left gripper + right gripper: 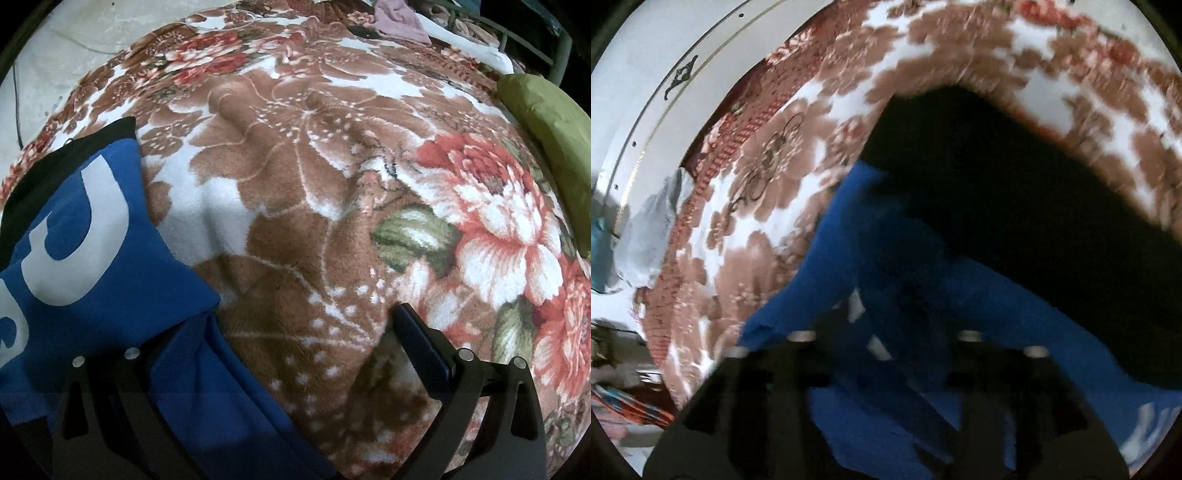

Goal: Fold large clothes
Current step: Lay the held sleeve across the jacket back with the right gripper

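A blue garment (92, 273) with large grey letters and a black part lies on the left of a floral blanket (295, 166). My left gripper (295, 354) is open just above the blanket; blue cloth drapes over its left finger, and its right finger (421, 339) is bare. In the blurred right wrist view the blue garment (886, 295) with its black part (1015, 192) fills the middle. My right gripper (886, 350) seems shut on the blue cloth, which bunches between its fingers.
An olive-green cloth (554, 147) lies at the blanket's right edge. A pink garment (399, 18) and white cloth lie at the far end. A white wall panel (665, 74) and a grey cloth (650, 236) are at the bed's left side.
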### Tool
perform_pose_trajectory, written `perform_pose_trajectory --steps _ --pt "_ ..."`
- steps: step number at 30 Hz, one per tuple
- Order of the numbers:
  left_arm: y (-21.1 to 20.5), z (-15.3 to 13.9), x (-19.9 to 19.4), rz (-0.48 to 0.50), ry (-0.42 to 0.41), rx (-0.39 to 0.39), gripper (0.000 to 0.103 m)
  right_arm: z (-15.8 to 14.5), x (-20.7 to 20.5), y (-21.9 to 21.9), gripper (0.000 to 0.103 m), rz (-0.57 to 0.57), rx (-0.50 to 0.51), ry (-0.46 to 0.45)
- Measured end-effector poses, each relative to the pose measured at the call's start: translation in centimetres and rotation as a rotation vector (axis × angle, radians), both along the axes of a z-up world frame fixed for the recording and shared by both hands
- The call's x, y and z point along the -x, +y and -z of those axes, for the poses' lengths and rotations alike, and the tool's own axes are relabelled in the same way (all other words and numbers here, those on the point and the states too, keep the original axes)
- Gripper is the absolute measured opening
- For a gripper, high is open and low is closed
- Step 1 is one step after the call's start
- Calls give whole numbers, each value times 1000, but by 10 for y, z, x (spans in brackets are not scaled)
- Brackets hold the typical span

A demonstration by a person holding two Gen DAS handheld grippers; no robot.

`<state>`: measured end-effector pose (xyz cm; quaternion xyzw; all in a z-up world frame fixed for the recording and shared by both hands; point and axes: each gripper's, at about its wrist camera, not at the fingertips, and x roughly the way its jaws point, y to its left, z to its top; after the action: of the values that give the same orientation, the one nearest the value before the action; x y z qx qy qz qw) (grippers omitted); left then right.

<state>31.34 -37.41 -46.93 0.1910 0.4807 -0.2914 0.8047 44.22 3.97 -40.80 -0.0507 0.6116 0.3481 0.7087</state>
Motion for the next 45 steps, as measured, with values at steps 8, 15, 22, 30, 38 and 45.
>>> perform_pose_trajectory --steps 8,15,22,30,38,45 --pt "1 0 1 3 -3 6 99 -4 37 49 84 -61 -75 55" --pt "-2 -4 9 23 -36 -33 98 -55 74 11 91 -162 -149 0" --pt "-7 -15 34 11 -12 -99 98 -71 54 -92 91 -95 18 -93" --pt "21 -41 95 -5 -29 -55 98 -91 5 -256 94 46 228 -221" --pt "194 -63 92 -206 -96 -112 98 -61 5 -304 94 144 346 -255" --pt "359 -75 33 -389 -172 -249 98 -33 22 -270 94 200 390 -292"
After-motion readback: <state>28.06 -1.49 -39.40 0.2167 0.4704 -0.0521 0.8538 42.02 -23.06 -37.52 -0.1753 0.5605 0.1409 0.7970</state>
